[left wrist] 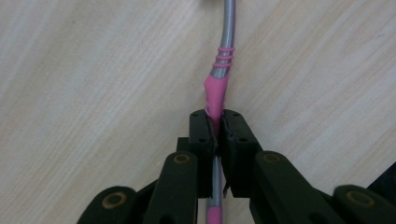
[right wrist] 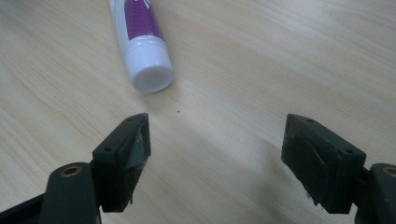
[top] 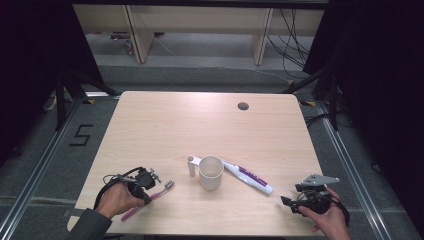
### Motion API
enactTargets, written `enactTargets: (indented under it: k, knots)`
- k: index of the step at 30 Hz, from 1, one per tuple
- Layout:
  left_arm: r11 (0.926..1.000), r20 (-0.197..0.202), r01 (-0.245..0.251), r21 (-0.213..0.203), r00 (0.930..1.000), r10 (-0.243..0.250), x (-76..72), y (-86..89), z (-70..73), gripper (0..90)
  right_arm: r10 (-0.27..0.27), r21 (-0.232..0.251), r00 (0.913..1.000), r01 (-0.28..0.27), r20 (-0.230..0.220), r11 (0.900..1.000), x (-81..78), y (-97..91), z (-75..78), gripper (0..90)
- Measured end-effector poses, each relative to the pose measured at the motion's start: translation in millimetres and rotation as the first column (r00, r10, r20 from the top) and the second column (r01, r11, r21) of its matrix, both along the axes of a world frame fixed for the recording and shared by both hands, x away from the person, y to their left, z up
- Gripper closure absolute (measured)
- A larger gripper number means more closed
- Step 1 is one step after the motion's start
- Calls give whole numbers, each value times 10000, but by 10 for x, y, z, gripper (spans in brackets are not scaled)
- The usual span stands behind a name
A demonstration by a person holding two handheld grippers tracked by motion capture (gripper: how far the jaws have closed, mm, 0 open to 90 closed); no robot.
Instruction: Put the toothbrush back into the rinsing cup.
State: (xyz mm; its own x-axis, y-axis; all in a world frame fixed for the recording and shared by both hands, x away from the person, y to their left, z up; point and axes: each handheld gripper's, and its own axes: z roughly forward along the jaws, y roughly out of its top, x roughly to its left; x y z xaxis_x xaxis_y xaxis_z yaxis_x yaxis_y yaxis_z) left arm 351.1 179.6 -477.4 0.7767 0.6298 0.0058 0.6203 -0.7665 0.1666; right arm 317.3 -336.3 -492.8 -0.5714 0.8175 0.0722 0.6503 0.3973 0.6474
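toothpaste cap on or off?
On. The toothpaste tube lies flat on the table, its white cap seated on the end.

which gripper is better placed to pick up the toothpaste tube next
Right. The right gripper is open and empty with the white and purple toothpaste tube just ahead, while the left gripper is shut on the pink toothbrush.

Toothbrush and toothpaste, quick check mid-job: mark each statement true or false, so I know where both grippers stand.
1. The left gripper is shut on the toothbrush. True.
2. The right gripper holds the toothpaste tube. False: its jaws stand open, the tube lies ahead, untouched.
3. The toothbrush stands inside the cup. False: the cup is apart from it, farther toward the table's middle.
4. The tube lies on the table beside the cup. True.
5. The tube's cap is off. False: the white cap is on.
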Motion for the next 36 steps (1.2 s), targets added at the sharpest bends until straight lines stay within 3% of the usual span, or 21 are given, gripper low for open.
enactTargets:
  k: [8, 10, 13, 14, 15, 16, 17, 18, 19, 20, 23, 25, 26, 27, 29, 30, 32, 33, 34, 35, 36]
  knots:
    - [9936, 894, -43, -1131, 9959, 145, -20, 115, 162, 830, -122, 47, 9998, 123, -138, 9999, -3, 4, 12, 246]
    - [9882, 1064, -100, -1529, 9940, 265, -21, 140, 200, 830, -171, 80, 9997, 173, -183, 9998, -8, 5, 13, 246]
    - [9665, 1783, -199, -2560, 9817, 674, -27, 178, 296, 829, -149, 89, 9998, 150, -123, 9998, -1, -1, 10, 246]
    - [9665, 1783, -199, -2560, 9817, 674, -27, 178, 296, 830, -134, 147, 9998, 136, -121, 9998, 1, -1, 7, 246]
    - [9397, 2200, -261, -3411, 9696, 1068, -40, 170, 321, 830, -156, 92, 9997, 158, -189, 9998, -2, -1, 11, 246]
    - [9397, 2200, -261, -3411, 9696, 1068, -40, 170, 321, 830, -156, 92, 9997, 158, -189, 9998, -2, -1, 11, 246]
    - [9301, 2270, -165, -3670, 9680, 1067, -45, 163, 336, 830, -190, 144, 9996, 193, -188, 9997, -2, 0, 7, 246]
    - [9083, 2532, -73, -4183, 9594, 1243, -58, 139, 358, 829, -200, 145, 9996, 203, -184, 9997, -2, -1, 7, 246]
    - [9083, 2532, -73, -4183, 9594, 1243, -58, 139, 358, 830, -200, 145, 9996, 203, -184, 9997, -2, -1, 7, 246]
    - [8913, 2632, -13, -4534, 9552, 1353, -59, 123, 357, 829, -201, 159, 9996, 204, -175, 9997, -2, 0, 8, 246]
    - [8570, 2899, 26, -5153, 9416, 1714, -57, 82, 391, 830, -130, 147, 9998, 132, -117, 9998, 6, -4, 2, 246]
    - [8435, 3152, 84, -5371, 9295, 1914, -48, 55, 418, 829, -125, 160, 9998, 127, -120, 9998, 5, -5, 2, 246]
    - [8256, 3394, 75, -5642, 9136, 2237, -42, 39, 441, 830, -71, 129, 10000, 71, -56, 9999, 11, -12, -3, 247]
    - [8256, 3394, 75, -5642, 9136, 2237, -42, 39, 441, 830, -71, 129, 10000, 71, -56, 9999, 11, -12, -3, 247]
    - [8208, 3628, 107, -5711, 9003, 2407, -41, 27, 459, 830, -73, 75, 10000, 73, 32, 9999, 9, -15, -6, 246]
    - [7889, 3699, -6, -6145, 8831, 2887, -44, 16, 463, 830, -76, 65, 10000, 76, 30, 10000, 7, -16, -1, 246]
    - [7952, 3849, 111, -6063, 8791, 2812, -38, 34, 472, 830, -69, 58, 10000, 68, 48, 10000, 9, -17, -1, 246]
    - [7755, 3833, 39, -6314, 8709, 3076, -35, 20, 460, 830, -63, 64, 10000, 63, 45, 10000, 10, -16, -5, 246]
    - [7755, 3833, 39, -6314, 8709, 3076, -35, 20, 460, 829, -63, 64, 10000, 63, 45, 10000, 10, -16, -5, 246]
    - [7621, 3901, 30, -6475, 8604, 3280, -36, 21, 457, 829, -33, 72, 10000, 33, 29, 10000, 9, -16, -6, 246]
    - [7667, 3861, 36, -6420, 8655, 3192, -32, 25, 458, 830, -160, 103, 9998, 161, -78, 9998, 0, -3, 7, 246]
